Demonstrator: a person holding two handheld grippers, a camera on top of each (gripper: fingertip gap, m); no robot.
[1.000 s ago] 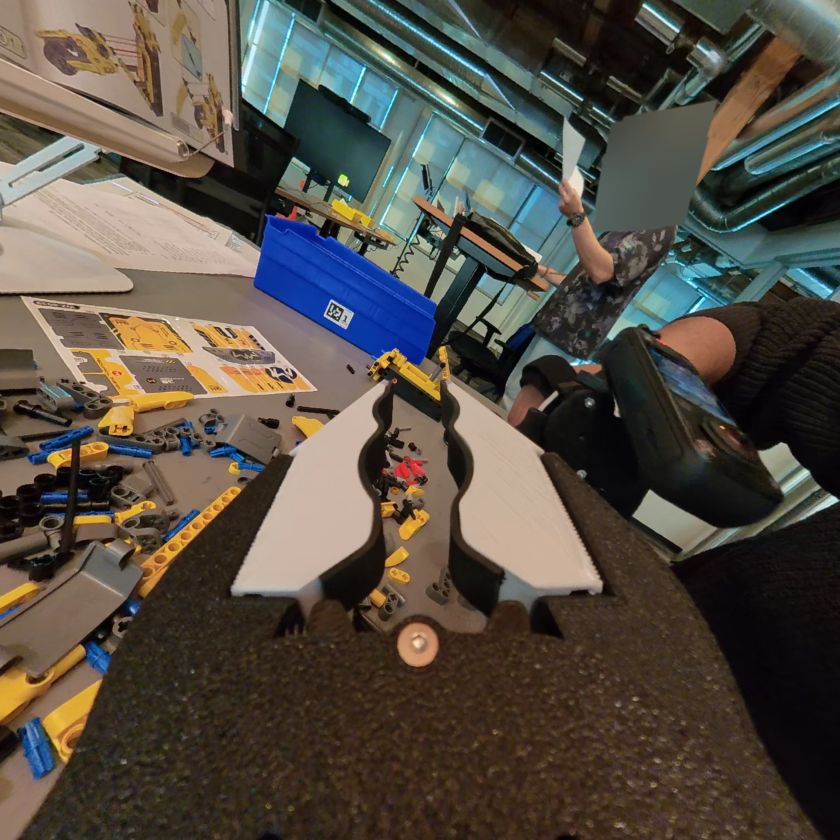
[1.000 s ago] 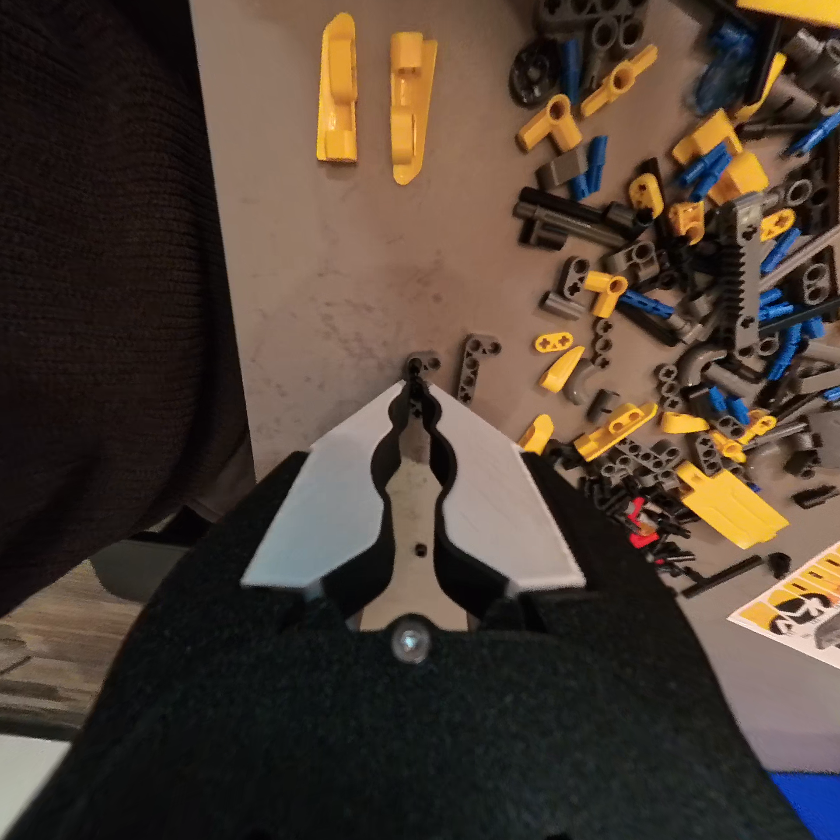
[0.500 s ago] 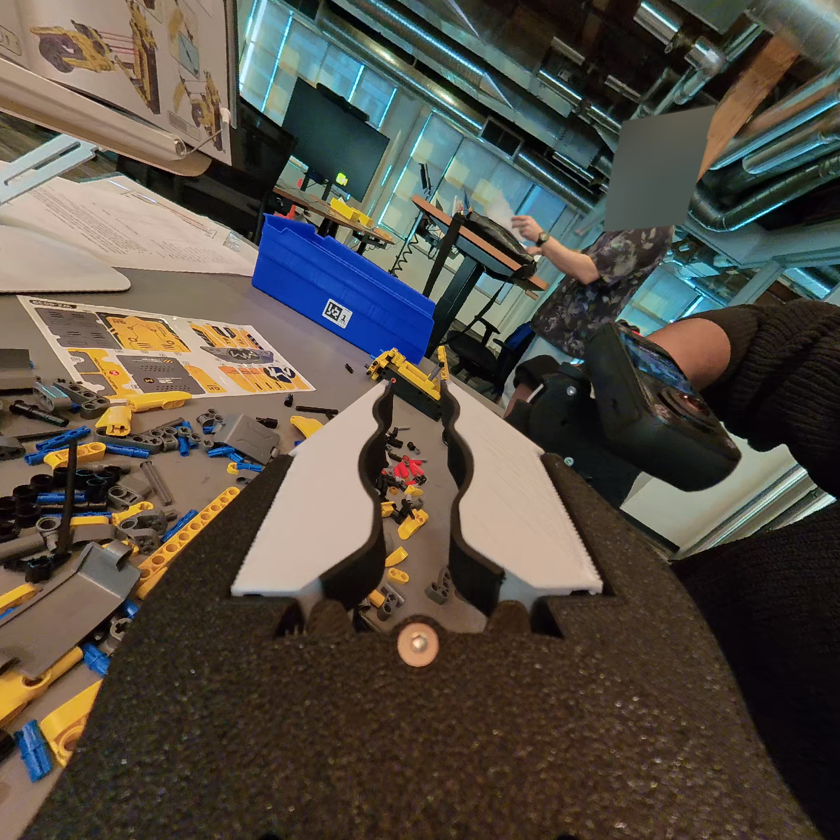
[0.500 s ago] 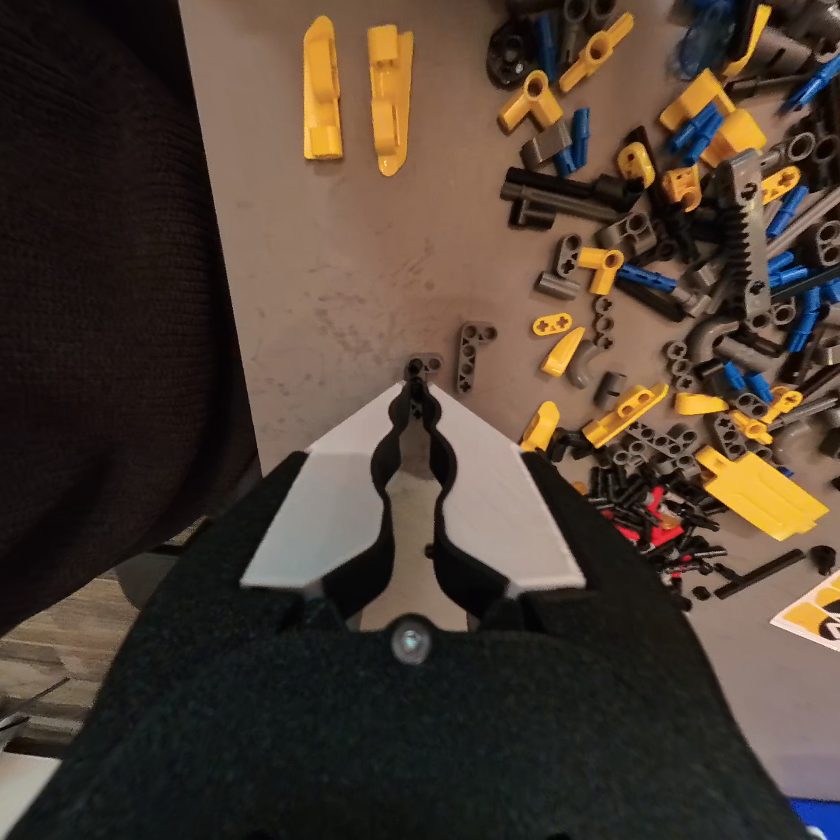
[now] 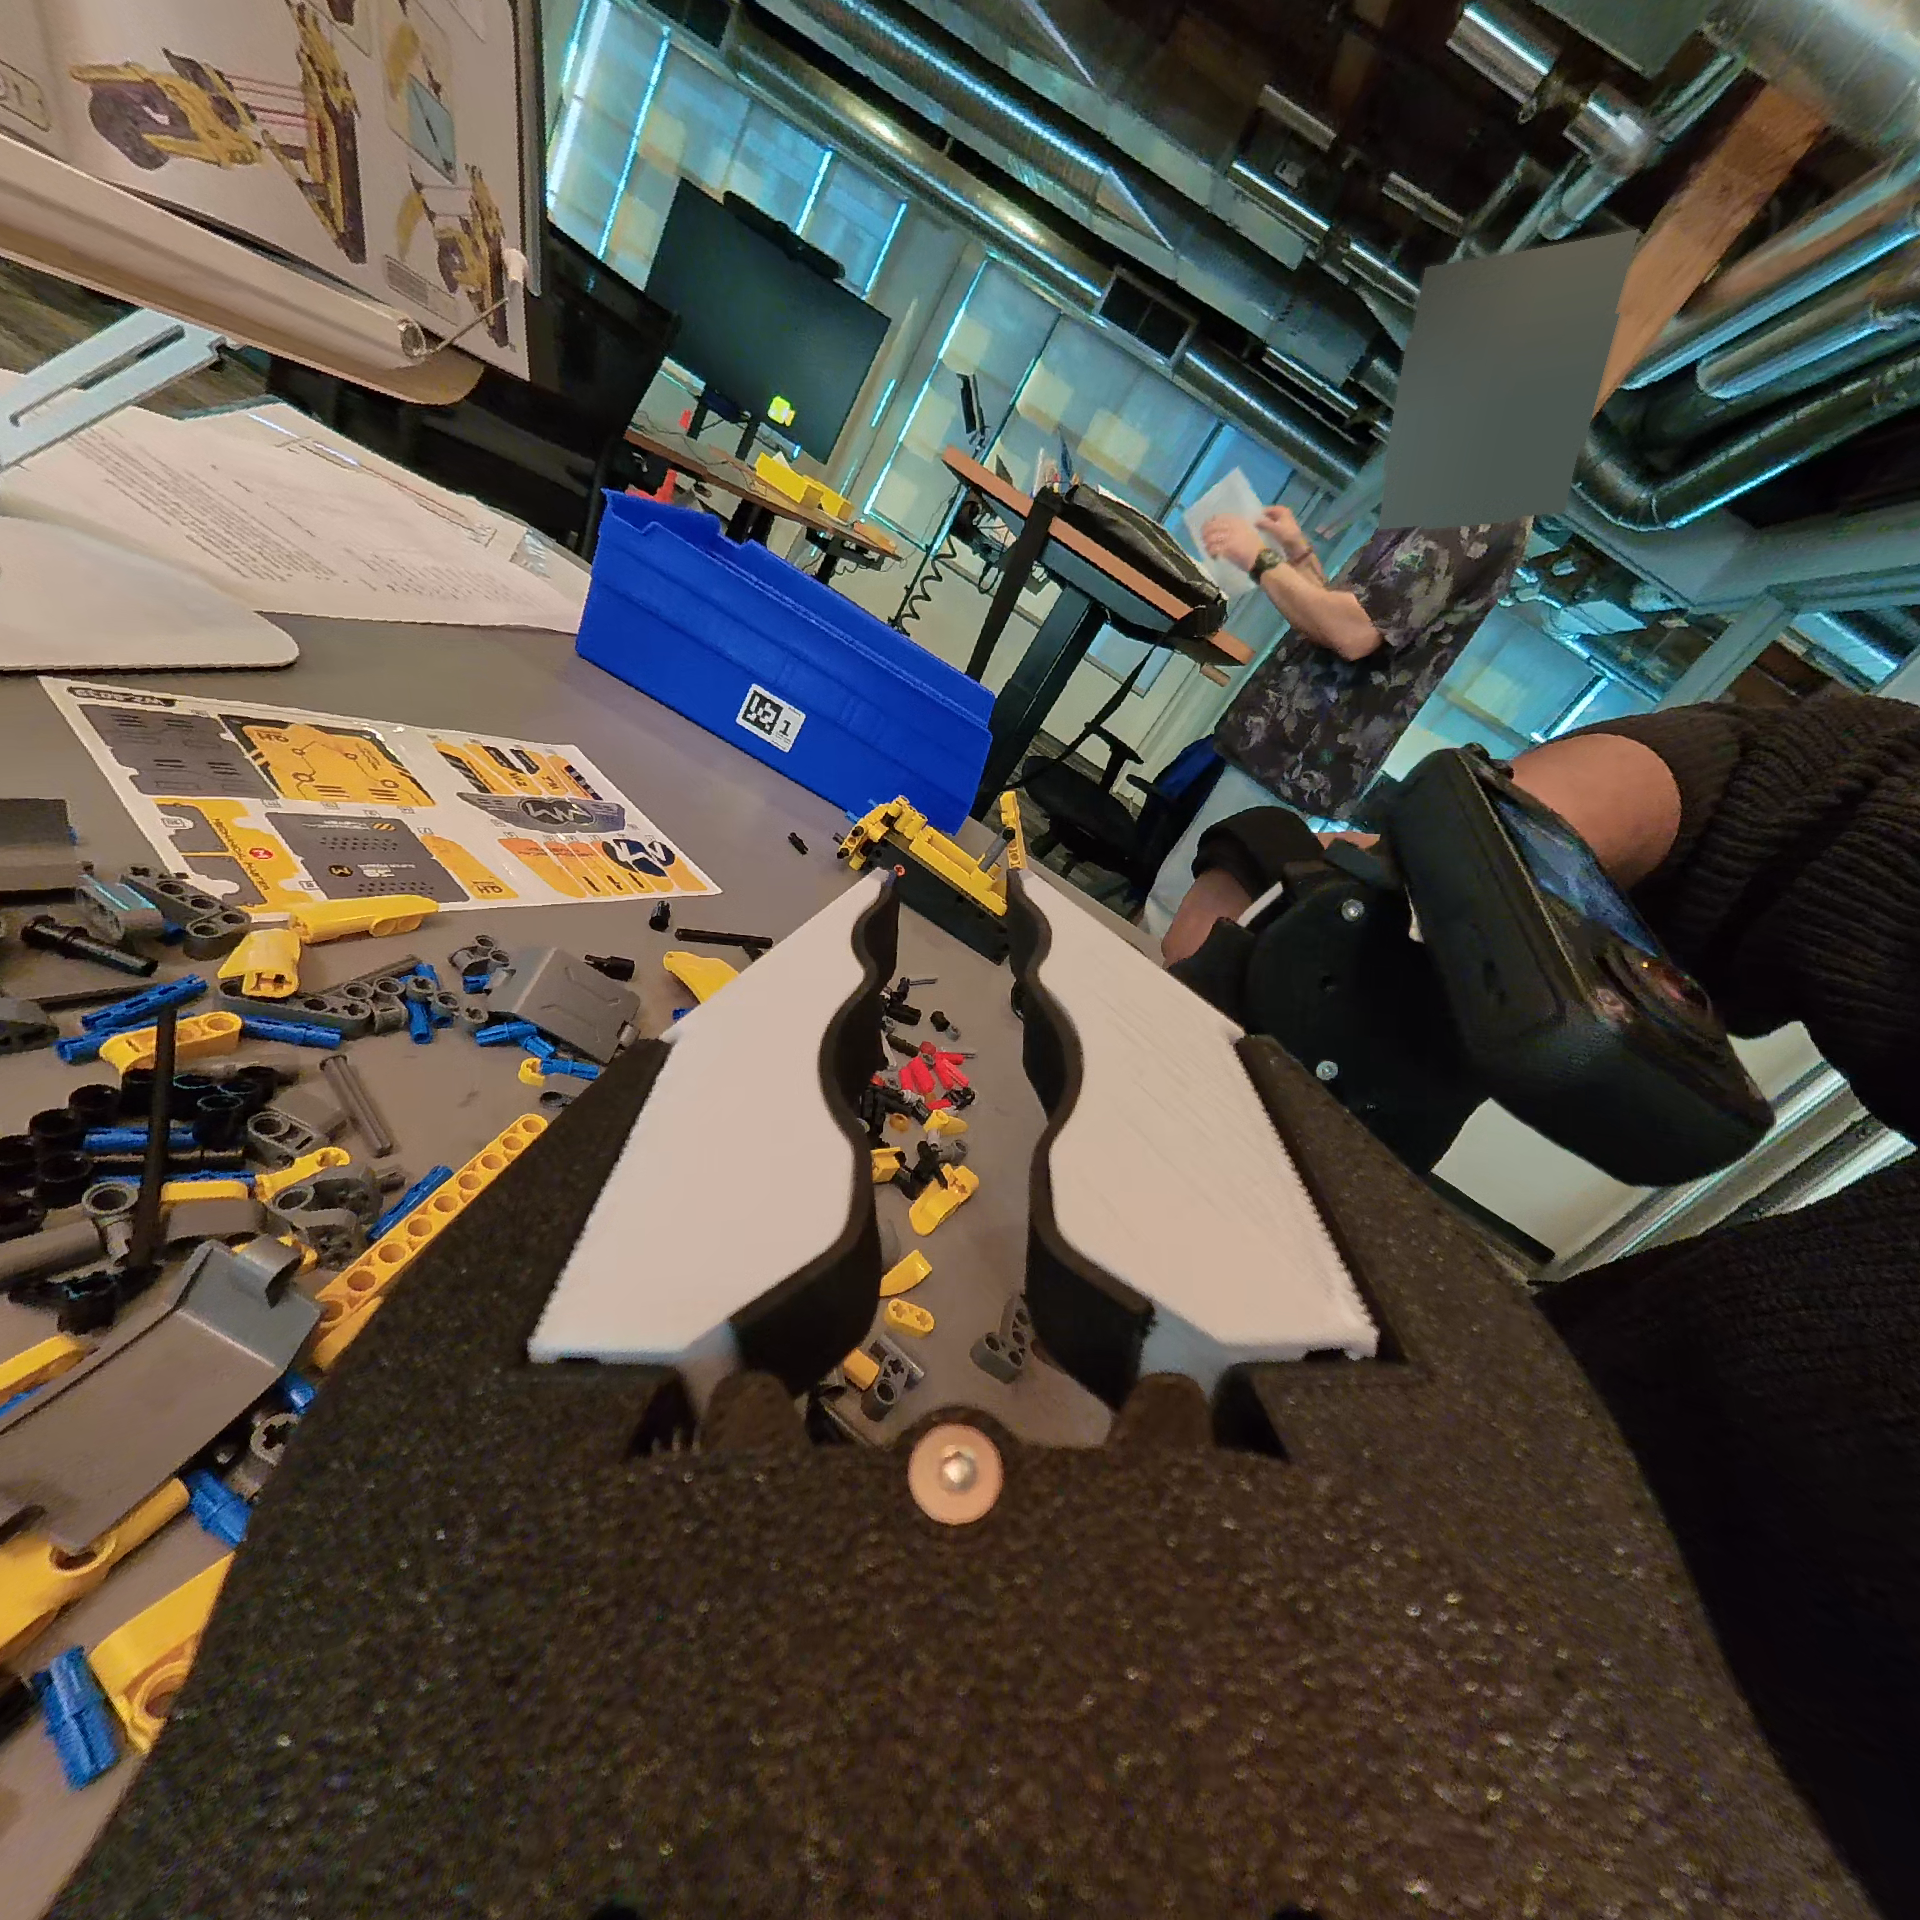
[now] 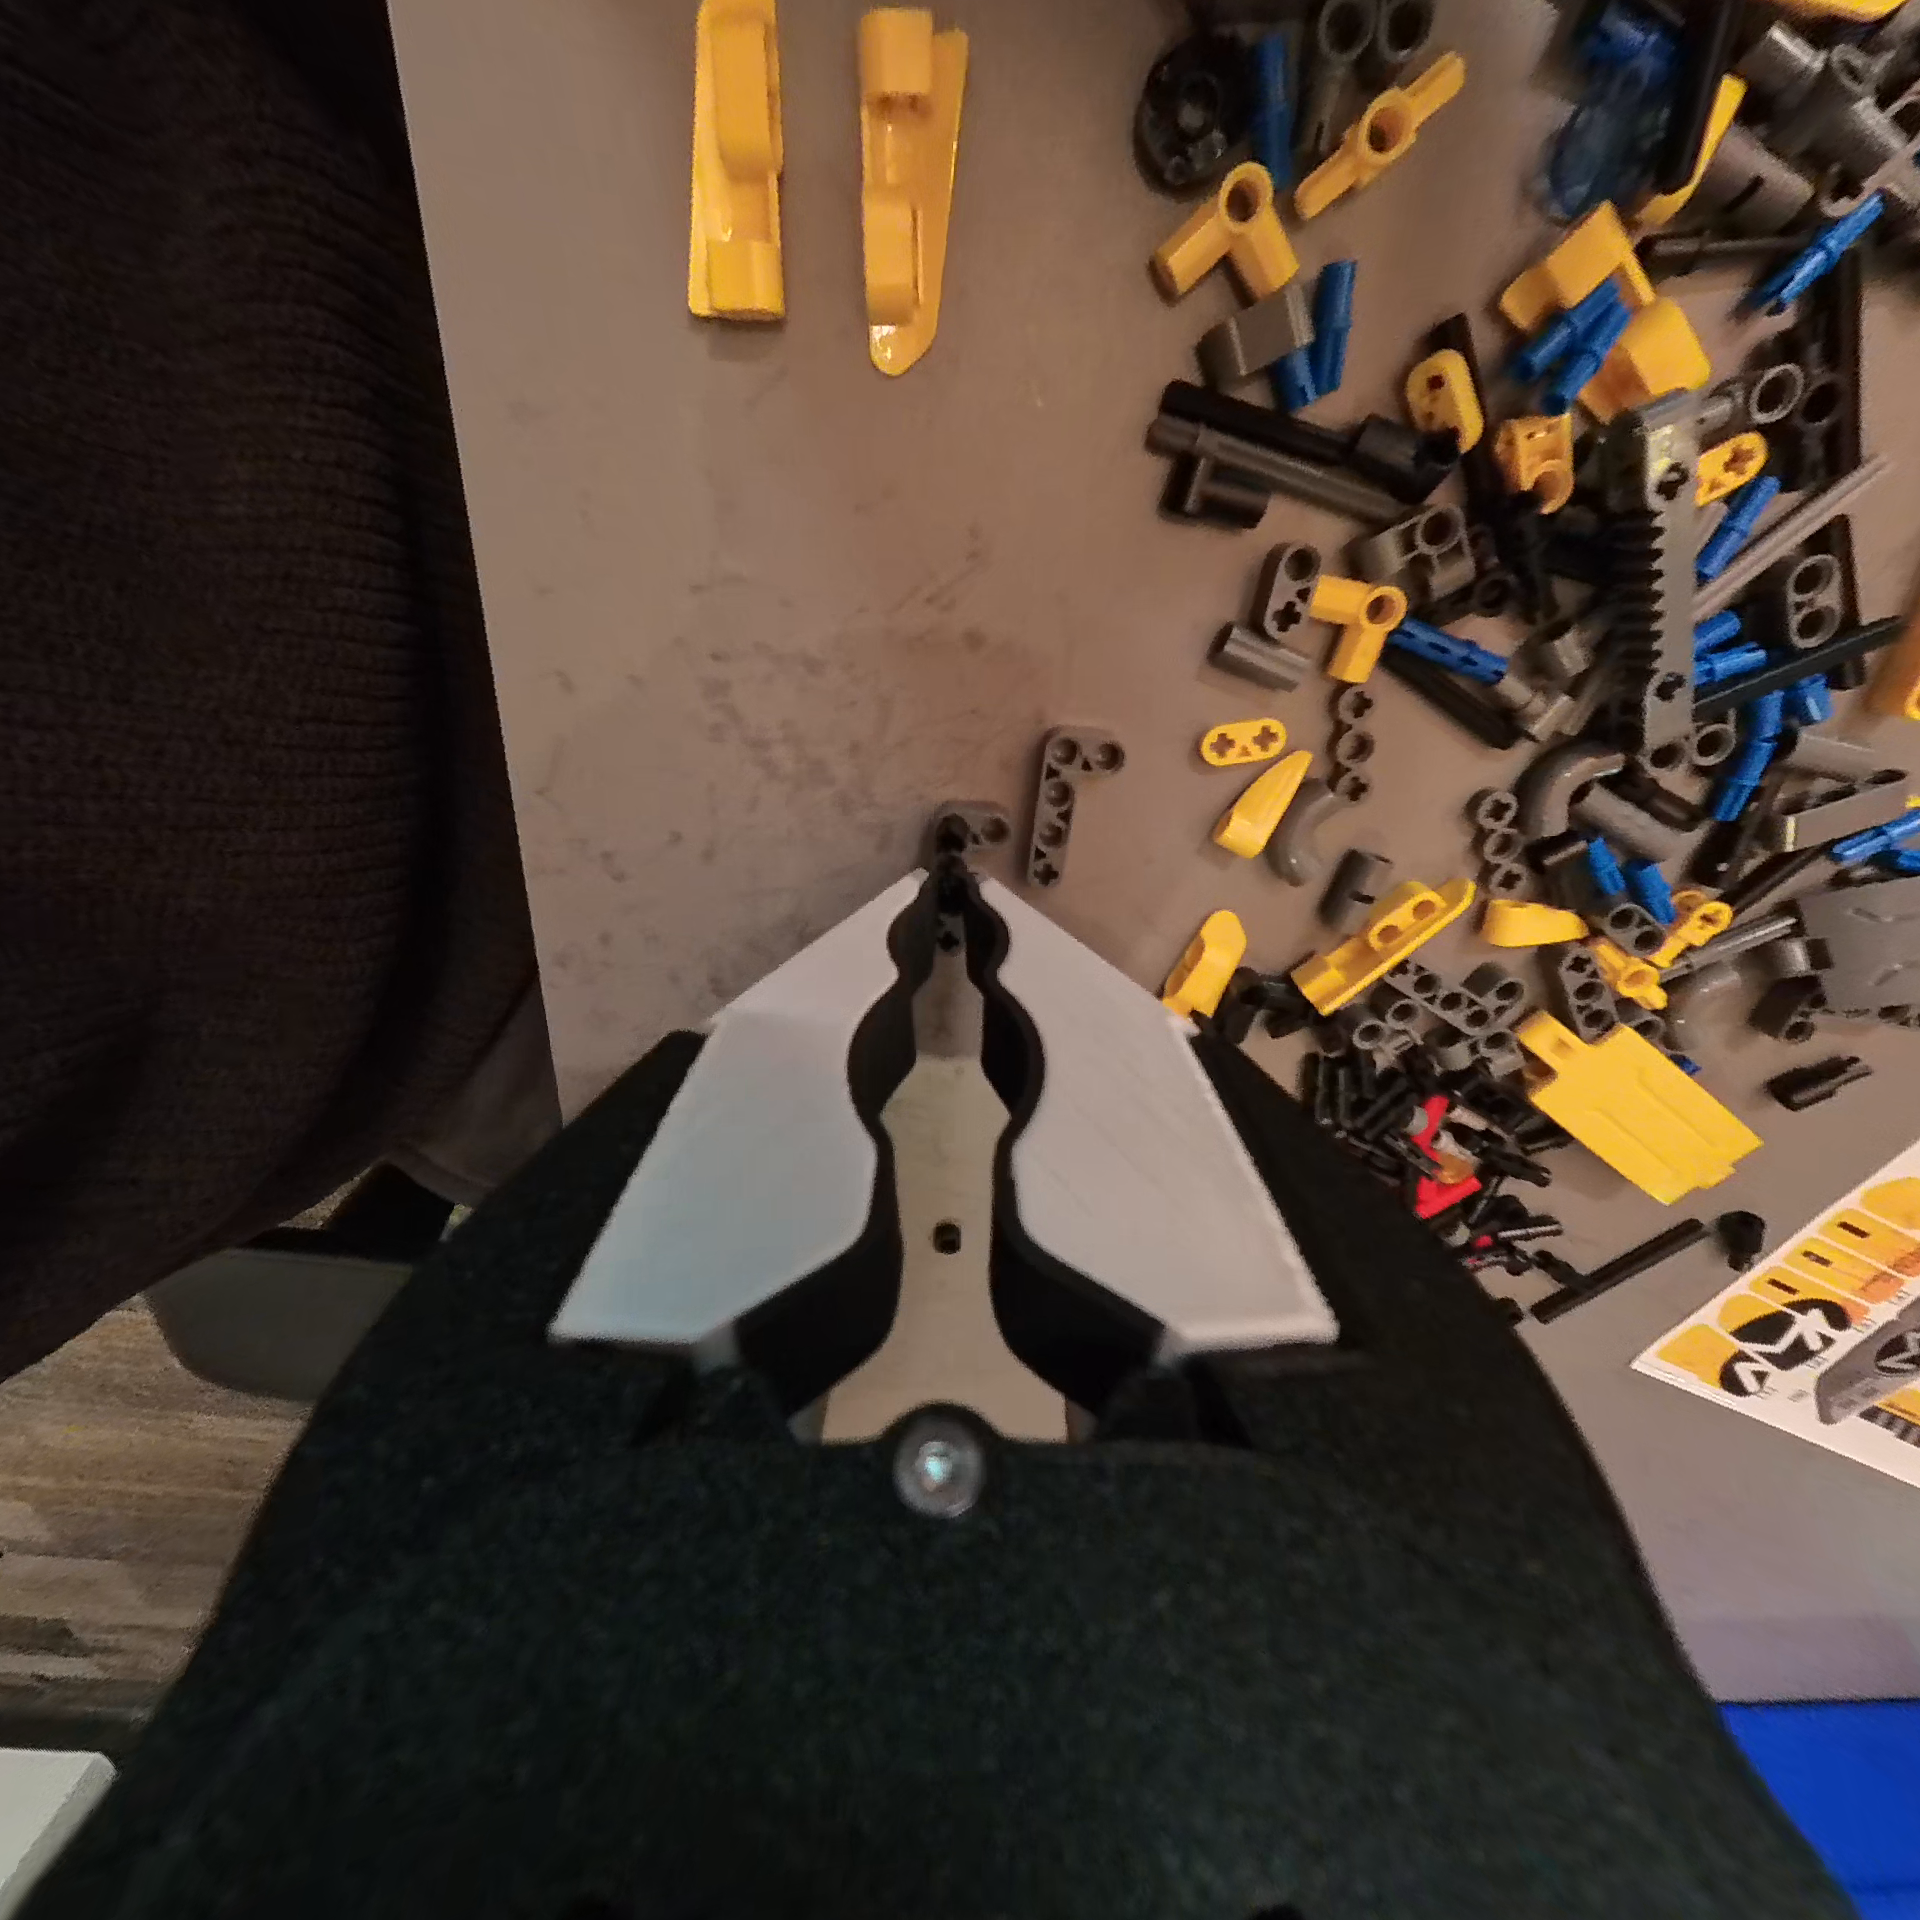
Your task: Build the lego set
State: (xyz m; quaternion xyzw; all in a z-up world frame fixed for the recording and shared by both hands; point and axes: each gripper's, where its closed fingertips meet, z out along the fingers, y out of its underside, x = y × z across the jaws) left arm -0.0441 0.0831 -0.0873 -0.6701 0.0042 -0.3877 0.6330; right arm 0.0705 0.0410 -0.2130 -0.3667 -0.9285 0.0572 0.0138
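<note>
My left gripper (image 5: 948, 902) is shut on a small yellow and black brick assembly (image 5: 930, 852) and holds it at its tips, low above the grey table (image 5: 644, 686). My right gripper (image 6: 951, 899) is almost fully closed on a small black pin (image 6: 949, 914). The pin's far end meets a small grey two-hole piece (image 6: 977, 831), just above the table (image 6: 790, 582). A grey L-shaped beam (image 6: 1060, 810) lies right beside it. The black camera housing on the right gripper (image 5: 1558, 987) shows at the right of the left wrist view, held by a hand in a dark knit sleeve.
Several loose yellow, blue, grey and black building parts (image 6: 1558, 623) are strewn over the table. Two long yellow pieces (image 6: 821, 177) lie apart. A sticker sheet (image 5: 364, 800), a blue bin (image 5: 769, 665) and a propped instruction booklet (image 5: 260, 135) stand farther back. A person (image 5: 1340, 665) stands beyond the table. The tips of one gripper are about 15 cm away from the tips of the other.
The right gripper has shifted slightly over the table with the pin and grey piece still at its tips. The left gripper has stayed still. The person behind has lowered an arm.
</note>
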